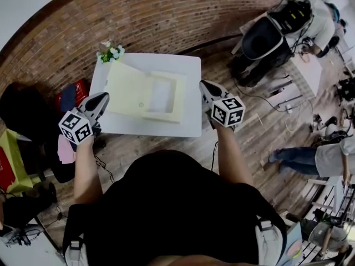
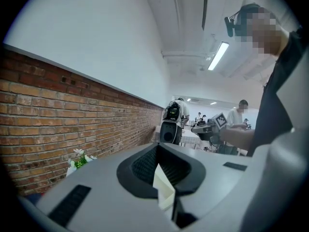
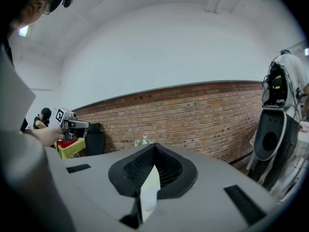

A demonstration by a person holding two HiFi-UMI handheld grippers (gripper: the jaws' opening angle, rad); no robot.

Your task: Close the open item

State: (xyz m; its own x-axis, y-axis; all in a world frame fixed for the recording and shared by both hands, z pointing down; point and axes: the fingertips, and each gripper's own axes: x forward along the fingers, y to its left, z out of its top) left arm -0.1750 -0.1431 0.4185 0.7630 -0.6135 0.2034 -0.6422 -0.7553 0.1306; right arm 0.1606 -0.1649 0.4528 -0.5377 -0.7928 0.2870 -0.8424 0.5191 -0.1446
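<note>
A pale yellow box (image 1: 145, 96) lies open on the white table (image 1: 188, 127), its lid folded out flat to the left of the tray part. My left gripper (image 1: 104, 97) hovers at the table's left edge, pointing at the lid side, jaws together and empty. My right gripper (image 1: 203, 84) hovers just off the table's right edge, pointing at the tray side, jaws also together. In the left gripper view the gripper (image 2: 157, 149) is shut, with a pale sliver of the box showing through the slit. The right gripper view shows that gripper (image 3: 154, 148) the same way.
A small pot of white flowers (image 1: 111, 52) stands at the table's far left corner. A brick wall (image 1: 166, 15) runs behind the table. A black chair and a yellow-green stool (image 1: 14, 159) stand to the left. People and black equipment (image 1: 272, 35) stand to the right, with cables on the wooden floor.
</note>
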